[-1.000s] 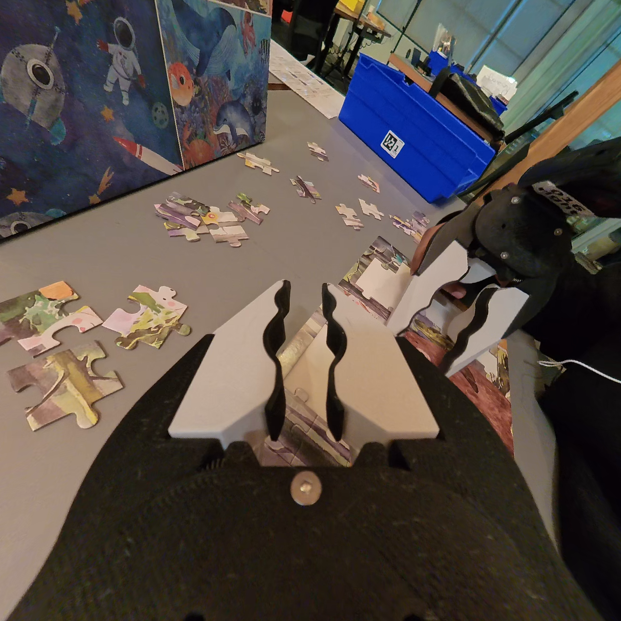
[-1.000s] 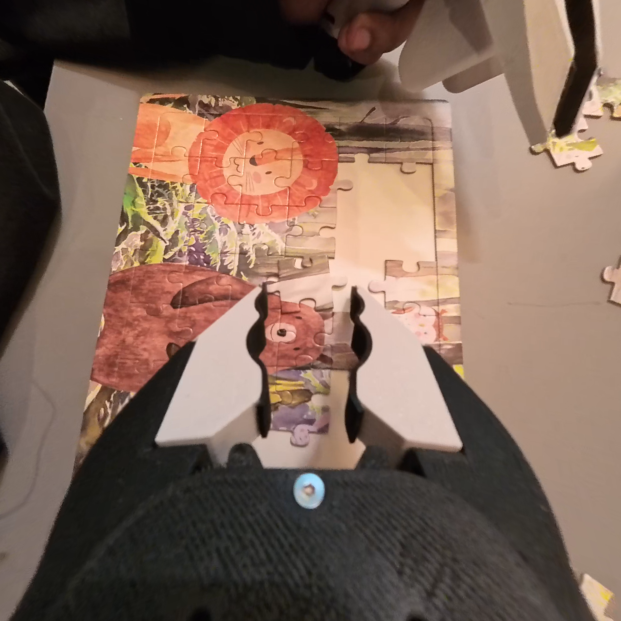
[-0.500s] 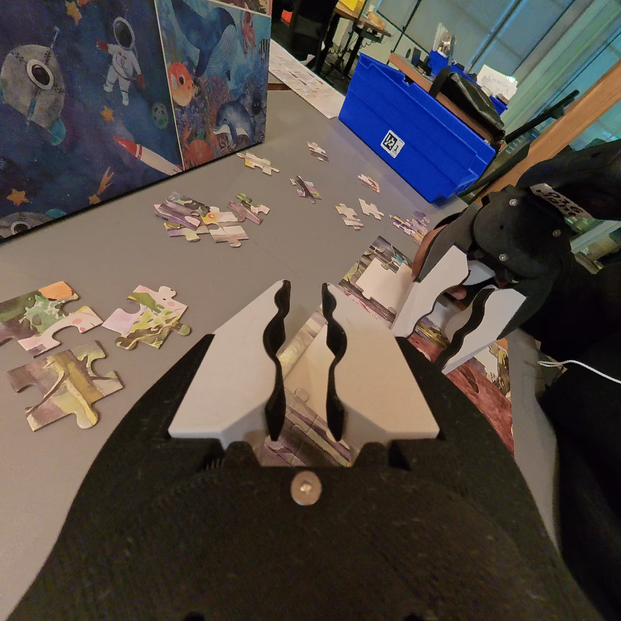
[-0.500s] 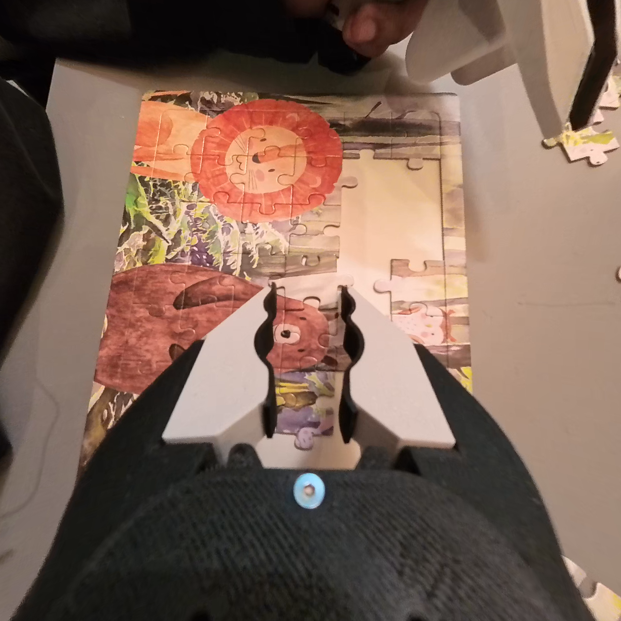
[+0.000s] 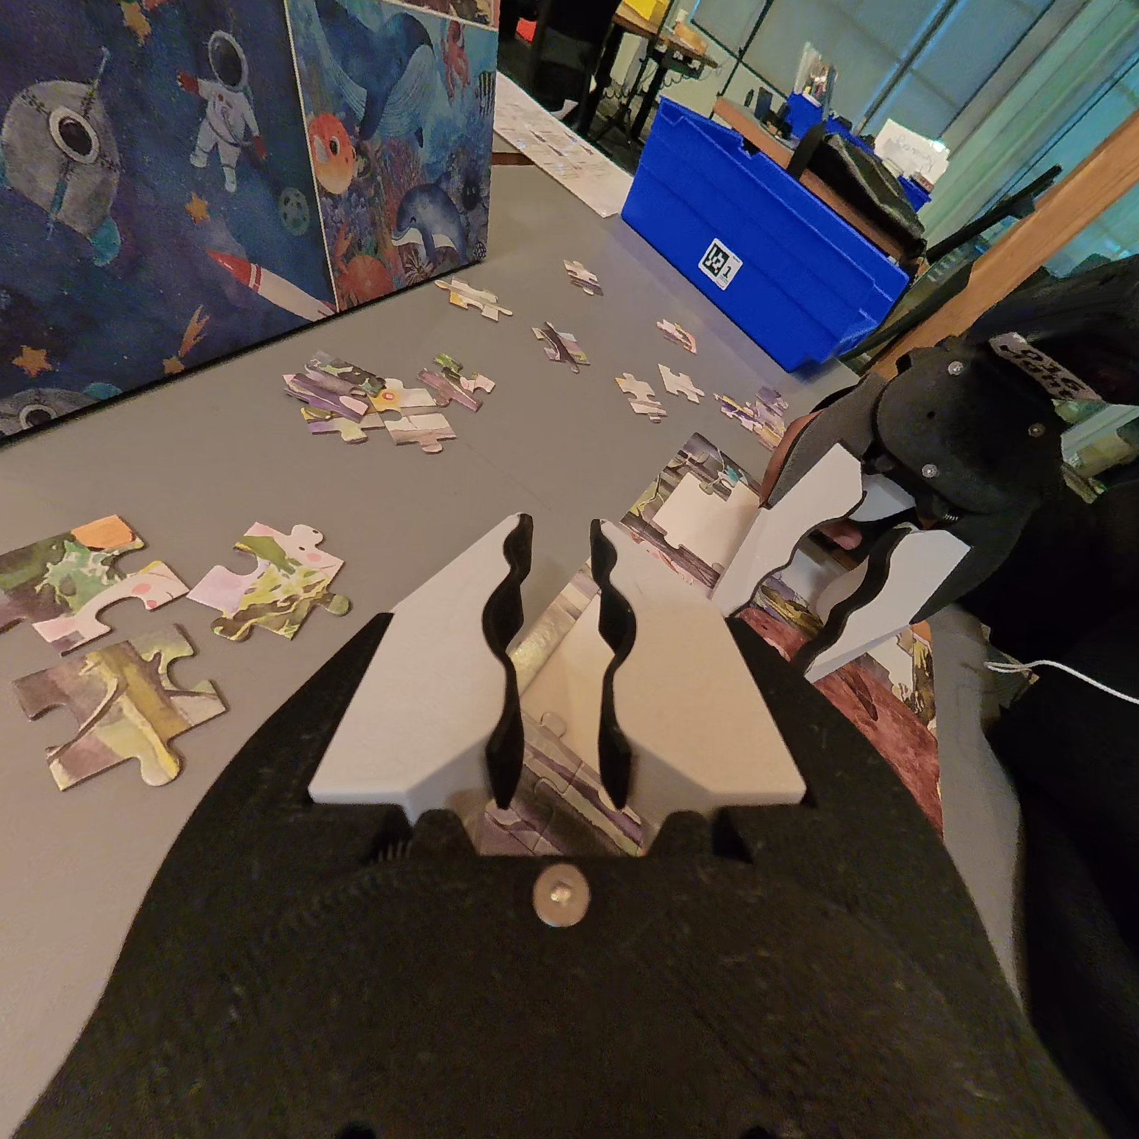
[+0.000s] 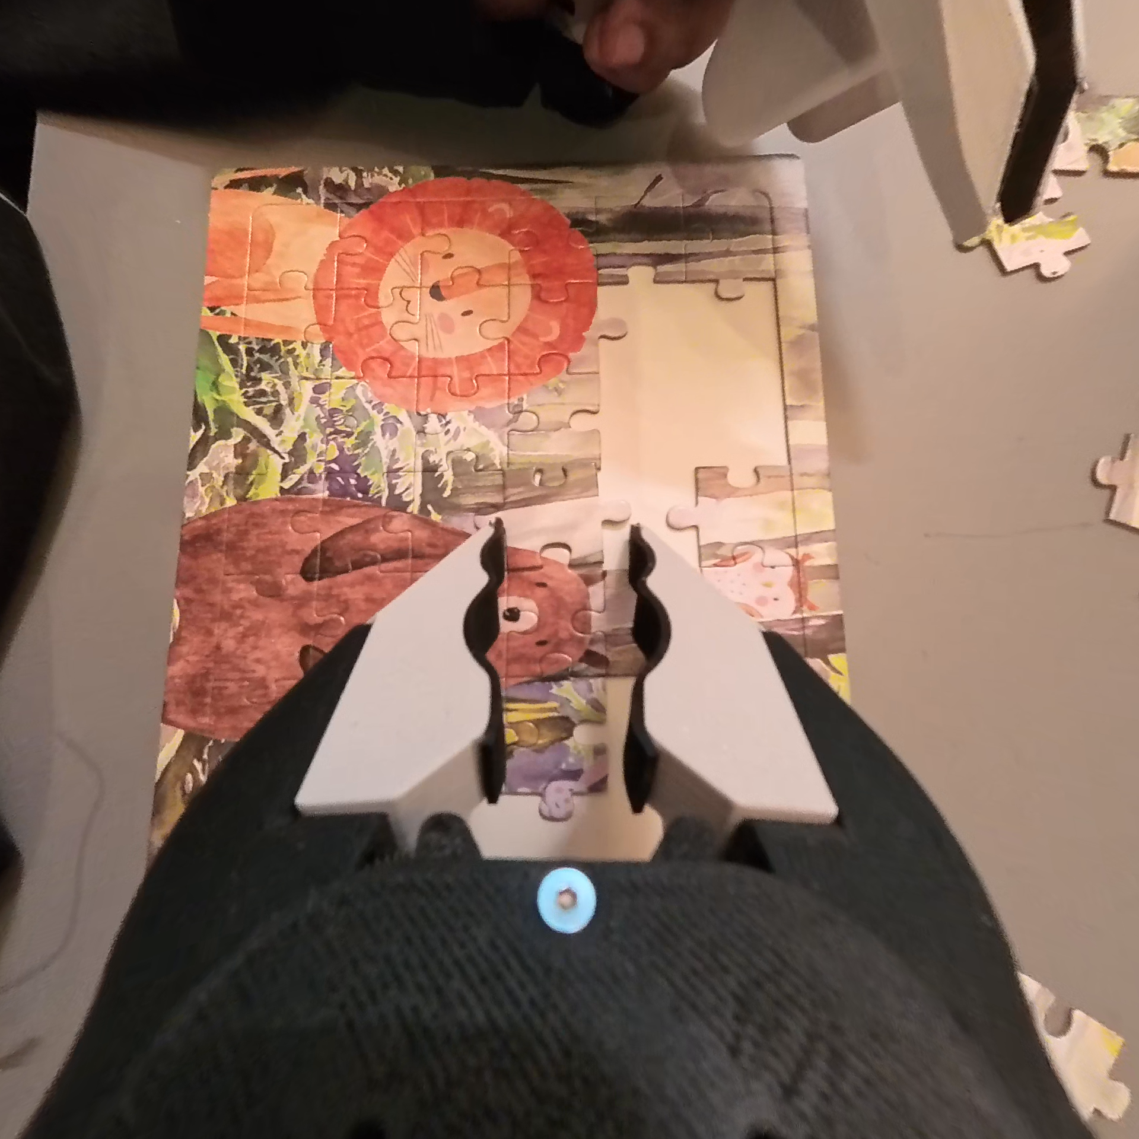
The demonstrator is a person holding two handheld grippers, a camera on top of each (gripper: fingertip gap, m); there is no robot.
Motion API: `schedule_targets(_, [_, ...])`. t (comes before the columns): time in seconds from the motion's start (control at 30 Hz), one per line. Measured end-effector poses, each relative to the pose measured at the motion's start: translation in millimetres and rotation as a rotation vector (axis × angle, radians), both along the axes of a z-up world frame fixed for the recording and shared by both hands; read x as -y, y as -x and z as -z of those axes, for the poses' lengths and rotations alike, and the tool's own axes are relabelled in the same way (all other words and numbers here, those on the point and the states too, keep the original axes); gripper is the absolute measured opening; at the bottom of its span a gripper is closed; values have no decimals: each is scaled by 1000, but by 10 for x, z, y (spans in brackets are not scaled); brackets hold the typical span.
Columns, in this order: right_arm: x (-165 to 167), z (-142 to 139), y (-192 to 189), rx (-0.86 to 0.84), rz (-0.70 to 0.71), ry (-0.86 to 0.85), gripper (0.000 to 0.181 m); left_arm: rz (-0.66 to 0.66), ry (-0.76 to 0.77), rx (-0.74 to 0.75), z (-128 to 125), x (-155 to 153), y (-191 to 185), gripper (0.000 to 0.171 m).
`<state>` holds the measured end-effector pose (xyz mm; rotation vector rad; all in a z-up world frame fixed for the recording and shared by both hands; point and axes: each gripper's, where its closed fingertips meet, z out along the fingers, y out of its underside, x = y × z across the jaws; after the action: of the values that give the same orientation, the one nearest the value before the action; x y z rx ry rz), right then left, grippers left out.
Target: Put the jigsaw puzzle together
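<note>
Puzzle (image 6: 382, 468) flat below right gripper (image 6: 562, 536), mostly done, pale gap (image 6: 684, 394) ahead. Jaws wider than a moment ago, empty, hovering. Left gripper (image 5: 559, 527) unmoved, parted, empty. Loose pieces (image 5: 271, 582) left of it. Likely ready to fetch next piece.

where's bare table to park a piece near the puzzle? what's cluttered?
Bare grey table lies between the illustrated box and the three big loose pieces, and again right of the puzzle board in the right wrist view, around. Crowded: the piece cluster and scattered pieces towards the blue bin.
</note>
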<state>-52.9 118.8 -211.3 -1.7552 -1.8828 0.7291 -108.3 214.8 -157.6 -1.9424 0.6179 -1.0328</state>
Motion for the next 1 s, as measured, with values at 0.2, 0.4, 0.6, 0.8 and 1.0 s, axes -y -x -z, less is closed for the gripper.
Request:
schedule_targets(0.2, [36, -88, 24, -48, -29, 2, 44, 0, -2, -1, -2, 1, -1, 17])
schedule_targets(0.4, [55, -54, 71, -62, -60, -54, 45, 5, -2, -2, -4, 11, -13, 17])
schedule_targets(0.6, [59, -102, 145, -121, -59, -61, 44, 6, -3, -2, -7, 12, -16, 17])
schedule_targets(0.8, [16, -29, 159, -99, -27, -64, 42, 5, 1, 0, 0, 9, -14, 17])
schedule_targets(1.0, [6, -17, 175, -99, -7, -52, 41, 6, 3, 1, 2, 9, -16, 17])
